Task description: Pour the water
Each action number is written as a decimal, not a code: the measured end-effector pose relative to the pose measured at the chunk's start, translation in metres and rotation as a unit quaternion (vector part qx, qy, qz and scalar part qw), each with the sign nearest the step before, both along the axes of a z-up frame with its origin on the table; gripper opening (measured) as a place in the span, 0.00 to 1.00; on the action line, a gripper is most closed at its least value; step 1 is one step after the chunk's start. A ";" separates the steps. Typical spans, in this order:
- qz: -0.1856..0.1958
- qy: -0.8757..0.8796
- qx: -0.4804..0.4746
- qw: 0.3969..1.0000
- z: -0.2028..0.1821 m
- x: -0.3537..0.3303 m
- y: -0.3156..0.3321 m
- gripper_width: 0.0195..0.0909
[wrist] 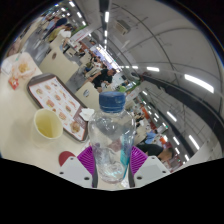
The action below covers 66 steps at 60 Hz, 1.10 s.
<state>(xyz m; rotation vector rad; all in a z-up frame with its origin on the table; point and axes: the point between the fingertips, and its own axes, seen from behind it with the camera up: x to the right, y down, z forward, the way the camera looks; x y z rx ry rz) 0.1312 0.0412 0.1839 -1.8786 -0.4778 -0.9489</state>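
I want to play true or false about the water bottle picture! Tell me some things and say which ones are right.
1. The claw is squeezing a clear plastic bottle between its pink pads. True.
2. The bottle has a red cap. False: the cap is blue.
3. The cap is off the bottle. False: it sits on top of the bottle.
4. A yellowish cup stands on the table, to one side of the bottle. True.
5. The cup is lying on its side. False: it stands upright with its mouth up.
6. A tray lies on the table beyond the cup. True.
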 end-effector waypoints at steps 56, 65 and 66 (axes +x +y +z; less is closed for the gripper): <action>0.140 -0.279 -0.044 0.949 0.025 -0.025 0.069 0.30; 0.114 0.017 0.018 0.993 0.038 -0.020 0.058 0.31; 0.112 0.046 0.020 0.992 0.036 -0.020 0.057 0.30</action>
